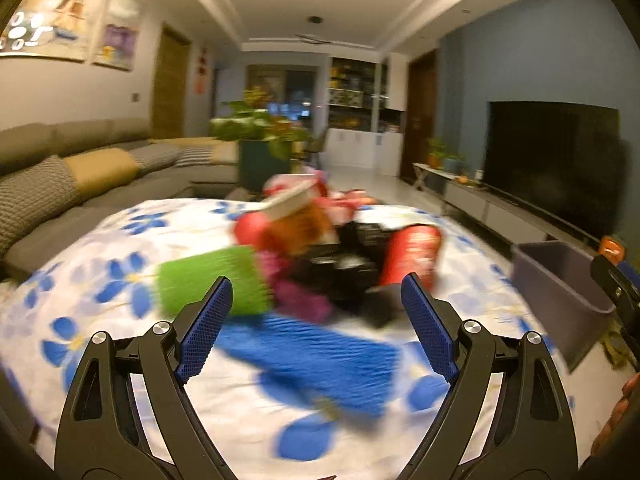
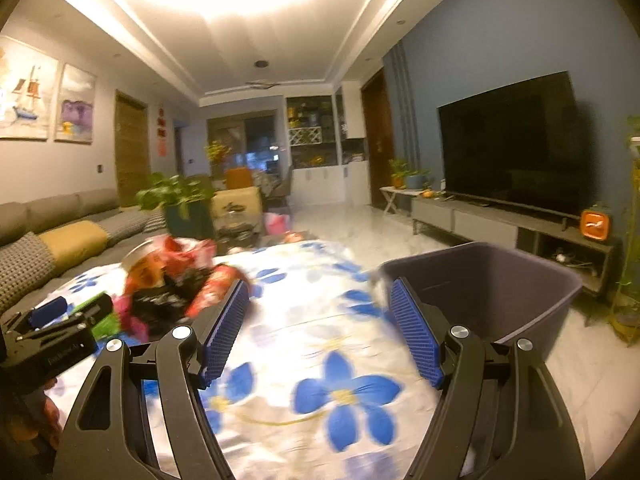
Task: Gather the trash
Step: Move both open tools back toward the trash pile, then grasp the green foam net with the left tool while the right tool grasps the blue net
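A blurred heap of trash (image 1: 320,248) lies on a table under a white cloth with blue flowers (image 1: 100,264): a green wrapper (image 1: 212,280), a blue wrapper (image 1: 320,356), a red packet (image 1: 412,256), black and pink pieces. My left gripper (image 1: 316,292) stands open just short of the heap, nothing between its blue pads. The same trash heap (image 2: 172,280) appears left in the right wrist view. My right gripper (image 2: 316,292) is open over the flowered cloth (image 2: 320,380), empty. A dark grey bin (image 2: 488,284) stands past its right finger.
The grey bin (image 1: 560,292) sits off the table's right edge on the pale floor. A grey sofa (image 1: 60,184) runs along the left, a TV (image 2: 508,140) on a low cabinet along the right wall. A potted plant (image 1: 260,132) stands behind the table.
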`<state>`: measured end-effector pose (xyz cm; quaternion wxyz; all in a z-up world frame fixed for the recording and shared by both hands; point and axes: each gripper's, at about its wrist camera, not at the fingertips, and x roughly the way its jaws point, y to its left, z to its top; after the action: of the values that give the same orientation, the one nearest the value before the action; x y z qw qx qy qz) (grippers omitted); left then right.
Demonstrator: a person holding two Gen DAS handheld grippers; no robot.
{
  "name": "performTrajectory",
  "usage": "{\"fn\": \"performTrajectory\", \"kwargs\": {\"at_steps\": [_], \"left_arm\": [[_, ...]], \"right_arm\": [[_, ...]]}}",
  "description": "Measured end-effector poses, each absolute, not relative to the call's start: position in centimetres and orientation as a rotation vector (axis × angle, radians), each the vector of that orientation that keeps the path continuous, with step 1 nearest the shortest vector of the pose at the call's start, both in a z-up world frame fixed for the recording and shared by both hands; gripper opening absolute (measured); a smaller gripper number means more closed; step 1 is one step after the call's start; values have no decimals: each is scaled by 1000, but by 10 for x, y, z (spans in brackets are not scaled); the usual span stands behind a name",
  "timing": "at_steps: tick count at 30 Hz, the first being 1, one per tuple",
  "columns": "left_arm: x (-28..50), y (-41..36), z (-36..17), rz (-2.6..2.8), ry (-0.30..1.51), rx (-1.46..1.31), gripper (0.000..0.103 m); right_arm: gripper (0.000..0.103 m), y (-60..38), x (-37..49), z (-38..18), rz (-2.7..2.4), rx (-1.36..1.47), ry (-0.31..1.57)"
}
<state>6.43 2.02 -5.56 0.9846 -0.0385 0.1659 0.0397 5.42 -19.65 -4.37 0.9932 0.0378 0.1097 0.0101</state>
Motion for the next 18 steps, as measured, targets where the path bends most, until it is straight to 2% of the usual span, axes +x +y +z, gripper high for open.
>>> {"fn": "performTrajectory", "kwargs": {"at_steps": [6, 11, 13, 18], "left_arm": [[52, 69, -56, 177, 340, -126, 85], [47, 97, -60, 225, 351, -150, 85], [46, 104, -63, 243, 353, -149, 85], [44, 116, -67, 285, 342, -135, 85]], "right_arm": [[73, -154, 58, -57, 110, 44, 269], [80, -125, 65, -66, 178, 31, 300], [85, -111, 71, -73, 202, 18, 322], [88, -84, 86, -86, 249, -2, 377]]}}
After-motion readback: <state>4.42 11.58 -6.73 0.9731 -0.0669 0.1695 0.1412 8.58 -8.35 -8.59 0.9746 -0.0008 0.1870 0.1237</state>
